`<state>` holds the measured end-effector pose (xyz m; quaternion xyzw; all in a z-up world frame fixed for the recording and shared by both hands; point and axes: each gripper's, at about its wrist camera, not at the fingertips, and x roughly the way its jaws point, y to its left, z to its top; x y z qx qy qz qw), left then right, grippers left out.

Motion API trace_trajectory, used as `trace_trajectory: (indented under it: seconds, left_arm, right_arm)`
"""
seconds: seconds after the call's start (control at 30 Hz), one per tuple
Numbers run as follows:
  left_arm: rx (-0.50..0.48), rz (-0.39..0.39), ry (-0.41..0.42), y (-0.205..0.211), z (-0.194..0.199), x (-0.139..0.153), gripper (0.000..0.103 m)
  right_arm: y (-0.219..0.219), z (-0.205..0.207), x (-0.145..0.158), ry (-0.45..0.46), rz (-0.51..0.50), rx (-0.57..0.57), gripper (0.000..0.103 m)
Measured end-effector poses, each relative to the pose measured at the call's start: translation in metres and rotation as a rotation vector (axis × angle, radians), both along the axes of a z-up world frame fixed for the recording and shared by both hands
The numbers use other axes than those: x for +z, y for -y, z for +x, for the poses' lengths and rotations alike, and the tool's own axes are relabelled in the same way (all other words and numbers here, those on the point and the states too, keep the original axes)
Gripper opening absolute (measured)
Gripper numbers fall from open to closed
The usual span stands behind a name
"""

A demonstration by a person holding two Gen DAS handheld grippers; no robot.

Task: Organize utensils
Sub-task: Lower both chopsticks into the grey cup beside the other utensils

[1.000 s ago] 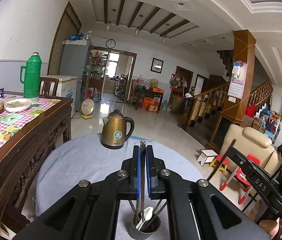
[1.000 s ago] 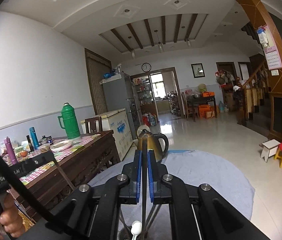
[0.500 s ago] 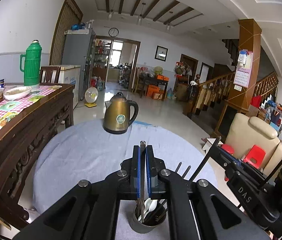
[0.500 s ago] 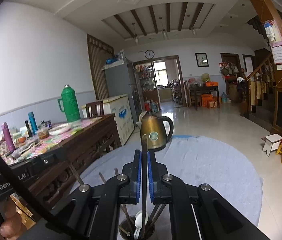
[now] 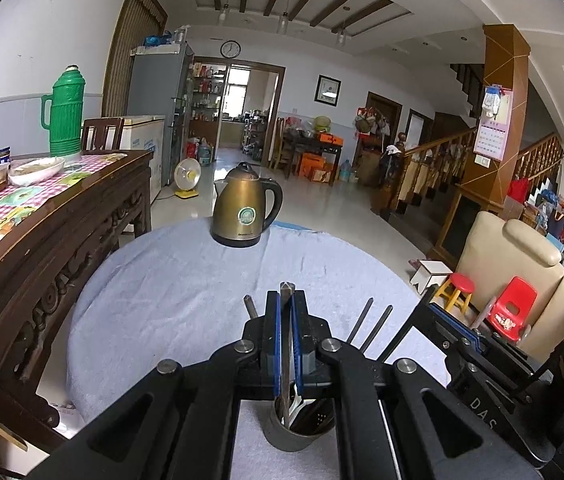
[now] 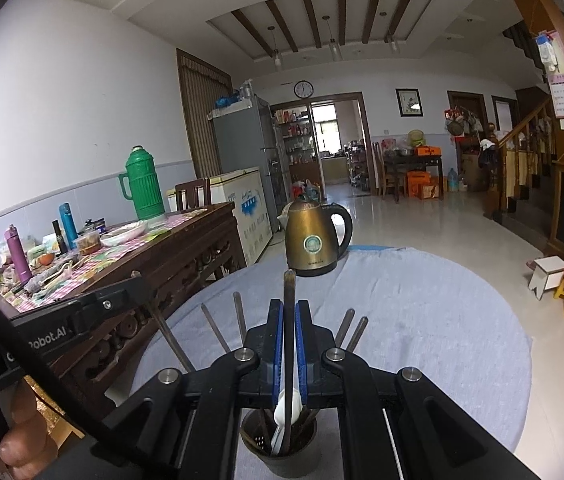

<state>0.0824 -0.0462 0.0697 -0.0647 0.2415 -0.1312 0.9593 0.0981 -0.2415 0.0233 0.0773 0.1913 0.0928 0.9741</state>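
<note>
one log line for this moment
left gripper: shut on chopstick | right gripper: shut on chopstick | both over holder

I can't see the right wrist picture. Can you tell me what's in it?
The right gripper has its jaws shut on a thin dark utensil, held over a holder cup full of utensils on a round table with a grey cloth. A brass-coloured kettle stands at the far edge.
</note>
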Motion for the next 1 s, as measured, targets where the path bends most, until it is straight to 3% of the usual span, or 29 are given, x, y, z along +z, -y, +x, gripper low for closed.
trace_trajectory:
  seconds: [1.0]
  left_arm:
    - [0.011,0.028,-0.026,-0.0029,0.0036,-0.0041,0.005]
  right_arm:
    - [0.0083,-0.0057,0.0079,-0.010,0.028,0.001,0.007]
